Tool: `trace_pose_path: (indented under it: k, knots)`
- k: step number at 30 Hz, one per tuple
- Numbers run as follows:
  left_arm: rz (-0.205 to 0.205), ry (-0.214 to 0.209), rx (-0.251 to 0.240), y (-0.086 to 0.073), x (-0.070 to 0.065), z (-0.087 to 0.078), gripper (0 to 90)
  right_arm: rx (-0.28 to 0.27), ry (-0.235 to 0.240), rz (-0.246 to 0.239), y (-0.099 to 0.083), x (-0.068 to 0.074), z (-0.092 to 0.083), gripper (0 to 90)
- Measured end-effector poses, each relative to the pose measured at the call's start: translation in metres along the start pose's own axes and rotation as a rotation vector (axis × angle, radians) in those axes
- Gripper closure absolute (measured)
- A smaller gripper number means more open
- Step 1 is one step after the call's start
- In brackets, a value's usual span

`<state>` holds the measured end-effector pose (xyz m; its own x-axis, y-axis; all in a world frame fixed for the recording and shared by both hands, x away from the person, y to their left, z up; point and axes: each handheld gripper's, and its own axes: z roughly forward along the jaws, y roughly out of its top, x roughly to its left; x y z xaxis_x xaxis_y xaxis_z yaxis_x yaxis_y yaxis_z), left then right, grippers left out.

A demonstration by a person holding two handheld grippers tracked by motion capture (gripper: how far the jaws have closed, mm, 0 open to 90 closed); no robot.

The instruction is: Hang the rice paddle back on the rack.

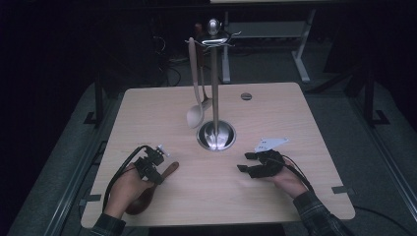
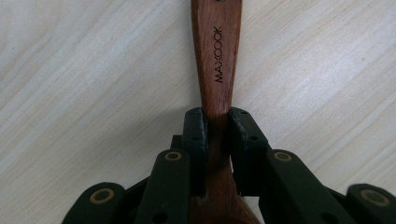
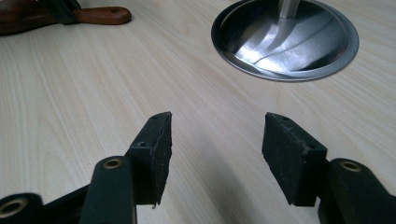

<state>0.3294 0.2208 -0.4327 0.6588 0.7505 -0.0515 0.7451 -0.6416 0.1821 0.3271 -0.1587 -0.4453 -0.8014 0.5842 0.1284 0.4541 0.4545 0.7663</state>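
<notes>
A dark brown wooden spoon [image 1: 168, 170] lies flat on the pale wooden table [image 1: 275, 113] at the front left, its handle stamped MAXCOOK [image 2: 217, 60]. My left gripper [image 1: 153, 169] [image 2: 217, 128] is shut on the narrow neck of that handle, with both pads [image 2: 195, 135] pressing its sides. My right gripper [image 1: 244, 162] [image 3: 217, 135] rests low over the table at the front right, open with nothing between its jaws. The right gripper view also shows the spoon's handle end [image 3: 100, 15] at the far left.
A steel utensil stand [image 1: 216, 135] with a round dished base [image 3: 285, 42] rises from the table's middle. A light wooden spoon [image 1: 195, 113] hangs from its top hooks. A round cable hole [image 1: 246, 96] sits near the far edge.
</notes>
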Motion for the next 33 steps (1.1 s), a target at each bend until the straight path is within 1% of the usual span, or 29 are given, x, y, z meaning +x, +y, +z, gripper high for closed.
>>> trace_pose_path:
  k: [2,3,4,5,6,7,8,9,11,13,14,15,16,17,18,19,21,22,24,26,27,29,31,32,33]
  knots:
    - [0.004,-0.001,-0.006,-0.001,0.001,-0.001,77.4,-0.003,0.000,-0.005,0.000,-0.001,0.000,42.1]
    - [-0.004,-0.006,-0.014,-0.002,0.001,0.000,77.7,-0.002,0.000,-0.002,0.000,-0.001,0.000,42.1]
    - [0.001,-0.008,-0.020,-0.003,0.001,-0.001,77.7,-0.001,0.001,-0.003,0.000,-0.001,0.000,42.1]
    - [-0.002,-0.015,-0.025,-0.004,0.001,-0.001,77.8,-0.001,0.001,-0.002,0.000,-0.001,0.000,42.1]
    - [-0.008,-0.032,-0.033,-0.005,0.003,-0.001,77.9,-0.002,0.001,-0.003,0.000,-0.001,0.000,42.2]
    - [-0.012,-0.038,-0.037,-0.006,0.004,-0.002,77.9,-0.004,0.002,-0.002,0.000,-0.001,0.000,42.2]
    - [-0.010,-0.035,-0.047,-0.007,0.005,-0.003,77.9,-0.005,0.002,-0.003,0.000,-0.002,0.000,42.2]
    - [-0.015,-0.041,-0.061,-0.008,0.006,-0.004,77.9,-0.005,0.001,-0.004,0.000,-0.002,0.000,42.2]
    - [-0.023,-0.054,-0.101,-0.010,0.007,-0.010,77.9,-0.007,-0.001,0.000,0.000,-0.002,0.000,42.3]
    - [-0.010,-0.071,-0.149,-0.013,0.010,-0.017,77.9,-0.008,-0.005,-0.003,0.000,-0.003,0.000,42.3]
    - [-0.009,-0.081,-0.183,-0.015,0.011,-0.021,77.9,-0.009,-0.007,-0.003,0.000,-0.003,0.000,42.3]
    - [-0.001,-0.086,-0.202,-0.016,0.013,-0.026,77.9,-0.009,-0.008,-0.003,0.000,-0.003,0.000,42.3]
    - [0.007,-0.082,-0.235,-0.018,0.013,-0.030,77.9,-0.010,-0.010,-0.002,0.000,-0.003,0.000,42.3]
    - [-0.004,-0.084,-0.271,-0.019,0.012,-0.032,77.9,-0.010,-0.011,-0.001,0.000,-0.003,0.000,42.3]
    - [0.003,-0.085,-0.321,-0.021,0.013,-0.038,77.9,-0.012,-0.013,0.000,0.000,-0.003,0.000,42.3]
    - [0.005,-0.085,-0.349,-0.022,0.012,-0.040,78.0,-0.012,-0.013,0.000,0.001,-0.003,-0.001,42.4]
    - [0.010,-0.099,-0.411,-0.024,0.011,-0.046,77.9,-0.012,-0.014,0.001,0.001,-0.003,-0.001,42.4]
    - [0.020,-0.103,-0.434,-0.025,0.011,-0.048,77.9,-0.013,-0.013,0.000,0.001,-0.003,0.000,42.4]
    - [0.024,-0.109,-0.472,-0.026,0.009,-0.052,77.9,-0.015,-0.015,-0.005,0.001,-0.003,0.000,42.4]
    - [0.025,-0.116,-0.502,-0.027,0.007,-0.056,78.0,-0.015,-0.016,-0.003,0.001,-0.003,0.000,42.4]
    - [0.029,-0.117,-0.508,-0.027,0.008,-0.057,78.0,-0.016,-0.016,-0.003,0.001,-0.003,0.000,42.4]
    - [0.034,-0.120,-0.543,-0.028,0.006,-0.060,78.0,-0.018,-0.018,-0.004,0.001,-0.004,-0.001,42.4]
    - [0.043,-0.134,-0.581,-0.029,0.005,-0.064,78.0,-0.020,-0.018,-0.003,0.001,-0.004,-0.001,42.4]
    - [0.038,-0.142,-0.604,-0.030,0.004,-0.065,78.0,-0.020,-0.019,0.002,0.001,-0.003,-0.001,42.4]
    - [0.043,-0.148,-0.615,-0.030,0.003,-0.067,78.0,-0.025,-0.019,-0.004,0.001,-0.004,-0.001,42.4]
